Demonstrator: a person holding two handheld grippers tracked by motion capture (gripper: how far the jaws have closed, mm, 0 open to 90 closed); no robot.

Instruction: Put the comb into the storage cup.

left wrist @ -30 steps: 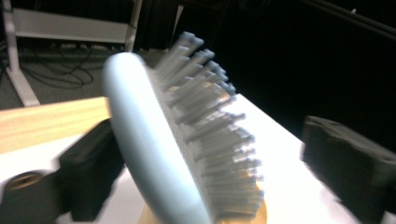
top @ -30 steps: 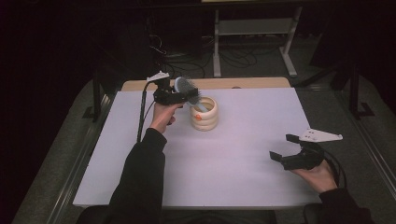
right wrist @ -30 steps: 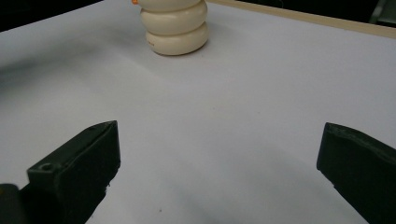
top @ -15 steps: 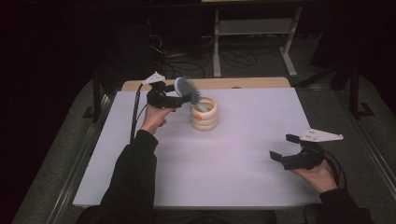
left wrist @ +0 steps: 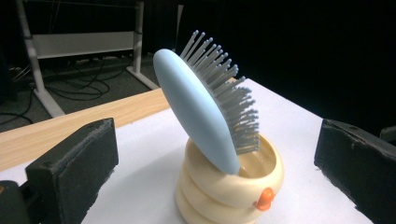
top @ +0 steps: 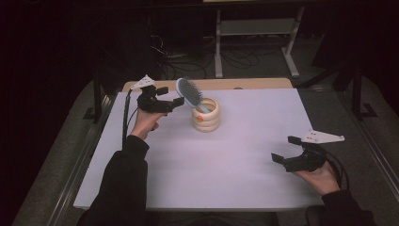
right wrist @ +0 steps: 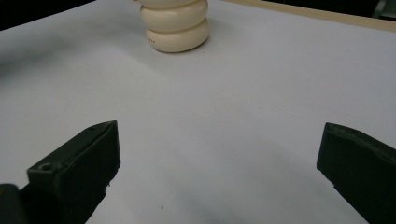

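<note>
Black pads of my left tool [left wrist: 205,186] are standing wide apart, gripping nothing, just short of the blue hairbrush [left wrist: 201,112] leaning handle-down in the cream holder [left wrist: 224,196]. I am judging a slow, straight retreat safest, while my right tool [top: 294,153] is idling open on the worktop [top: 244,141].

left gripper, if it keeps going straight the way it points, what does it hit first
Probably the pale blue back of the hairbrush, which leans out of the cream ringed cup straight ahead of the open left gripper. Depth is unclear, so the cup's rim could come first.
</note>
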